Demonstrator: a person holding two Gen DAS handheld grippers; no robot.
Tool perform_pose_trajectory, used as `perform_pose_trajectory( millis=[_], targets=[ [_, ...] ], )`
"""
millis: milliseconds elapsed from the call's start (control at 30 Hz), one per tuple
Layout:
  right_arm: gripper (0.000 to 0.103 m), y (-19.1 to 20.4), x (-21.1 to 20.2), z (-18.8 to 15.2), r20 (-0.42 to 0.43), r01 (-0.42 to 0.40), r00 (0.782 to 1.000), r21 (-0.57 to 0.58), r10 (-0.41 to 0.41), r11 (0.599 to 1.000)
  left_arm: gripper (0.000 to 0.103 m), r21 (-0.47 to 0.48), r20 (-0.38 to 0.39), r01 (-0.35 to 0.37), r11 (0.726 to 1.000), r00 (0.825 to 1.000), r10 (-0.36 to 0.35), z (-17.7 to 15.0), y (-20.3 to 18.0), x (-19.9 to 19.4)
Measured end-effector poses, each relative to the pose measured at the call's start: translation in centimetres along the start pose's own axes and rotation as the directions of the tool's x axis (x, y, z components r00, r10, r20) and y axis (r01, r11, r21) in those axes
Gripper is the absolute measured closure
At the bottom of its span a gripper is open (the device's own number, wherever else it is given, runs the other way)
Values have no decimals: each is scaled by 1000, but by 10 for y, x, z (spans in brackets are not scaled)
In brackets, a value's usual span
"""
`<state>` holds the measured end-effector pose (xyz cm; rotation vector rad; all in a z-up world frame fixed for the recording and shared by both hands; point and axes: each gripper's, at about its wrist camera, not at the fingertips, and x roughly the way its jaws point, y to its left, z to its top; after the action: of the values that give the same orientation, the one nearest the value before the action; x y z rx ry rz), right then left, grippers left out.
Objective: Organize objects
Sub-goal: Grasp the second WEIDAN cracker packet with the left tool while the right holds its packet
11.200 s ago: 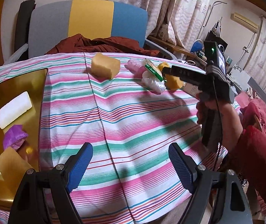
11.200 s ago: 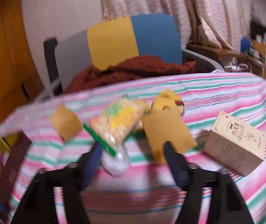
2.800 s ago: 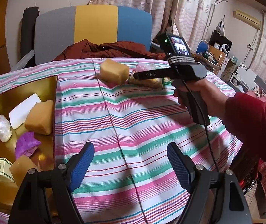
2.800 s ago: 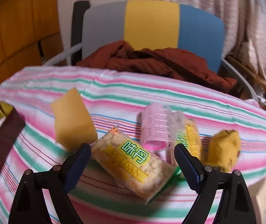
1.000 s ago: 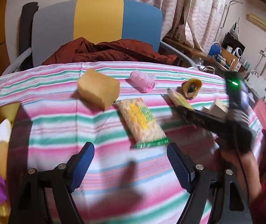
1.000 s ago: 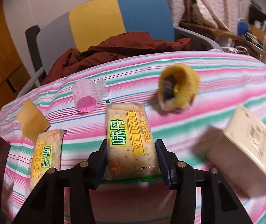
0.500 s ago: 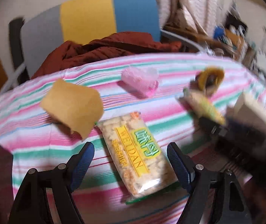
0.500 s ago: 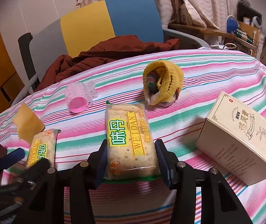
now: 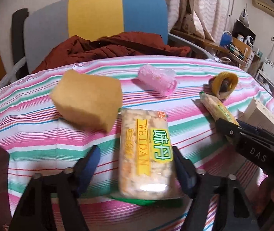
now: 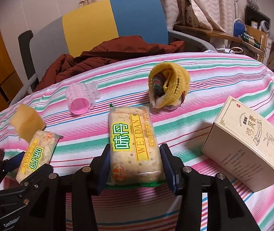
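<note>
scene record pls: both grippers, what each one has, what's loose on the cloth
left gripper: open; jaws have just been closing, snack pack between them, a gap still showing on one side
right gripper: shut on cracker pack
cracker pack: lying flat on striped tablecloth
loose items: sponge, pink roller, yellow sock bundle, box
box: on the cloth beside the right gripper, apart from it
</note>
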<state>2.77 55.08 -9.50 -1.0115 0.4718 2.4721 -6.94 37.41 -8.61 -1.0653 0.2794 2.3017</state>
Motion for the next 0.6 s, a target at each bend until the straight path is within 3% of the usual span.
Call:
perform_pose_trajectory(
  millis=[100,400,600],
  targets=[
    [54,3,-1,0,7,11,1000,-15,-11,1000,53,-19,22,5,1000,1000,-4,-1,5,-4],
    [54,13,-14,0,71,25,997,-63,-20,998,56,9,56,29,1000,998,-30,-12,2,-18],
    [54,13,-25,-3,113,27,993,-53,-21,998,56,51,125,36,998,991,-43,-24,-3,-39]
  ],
)
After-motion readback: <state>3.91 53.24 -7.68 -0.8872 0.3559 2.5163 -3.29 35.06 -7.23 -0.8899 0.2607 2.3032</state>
